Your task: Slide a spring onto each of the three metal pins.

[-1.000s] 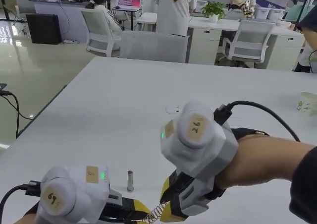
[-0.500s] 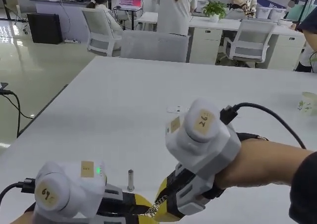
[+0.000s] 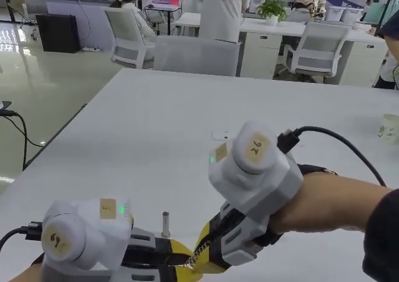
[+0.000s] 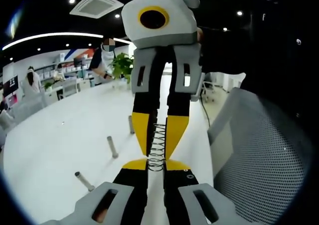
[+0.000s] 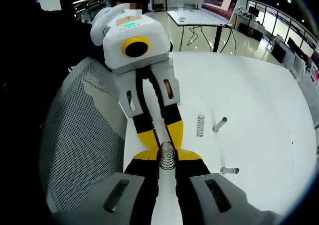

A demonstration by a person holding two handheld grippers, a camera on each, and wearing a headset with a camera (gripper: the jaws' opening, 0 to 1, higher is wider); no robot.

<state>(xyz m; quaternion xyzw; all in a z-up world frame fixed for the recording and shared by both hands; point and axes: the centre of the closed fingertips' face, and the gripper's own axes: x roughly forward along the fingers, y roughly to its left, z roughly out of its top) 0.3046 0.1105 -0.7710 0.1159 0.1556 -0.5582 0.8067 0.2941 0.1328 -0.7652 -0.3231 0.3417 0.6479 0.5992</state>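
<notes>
A metal spring (image 4: 158,148) is gripped between both grippers, which meet tip to tip. My left gripper (image 4: 155,166) is shut on its near end, and the right gripper's yellow fingers (image 4: 141,130) clamp it further up. In the right gripper view the spring (image 5: 167,155) shows end-on inside my shut right gripper (image 5: 168,160). From the head view the left gripper (image 3: 182,261) and right gripper (image 3: 206,257) meet low over the table's near edge with the spring (image 3: 198,255) between them. Three pins (image 4: 112,147) stand on the white table; one pin (image 3: 165,224) is just behind the grippers.
A second spring (image 5: 200,125) lies on the table beside a pin (image 5: 219,124). A grey mesh chair (image 5: 84,135) sits close under the grippers. The white table (image 3: 187,113) stretches away; office chairs, desks and people are far behind.
The two grippers have closed in on each other, so less of the spring shows between them. The head camera has tipped slightly.
</notes>
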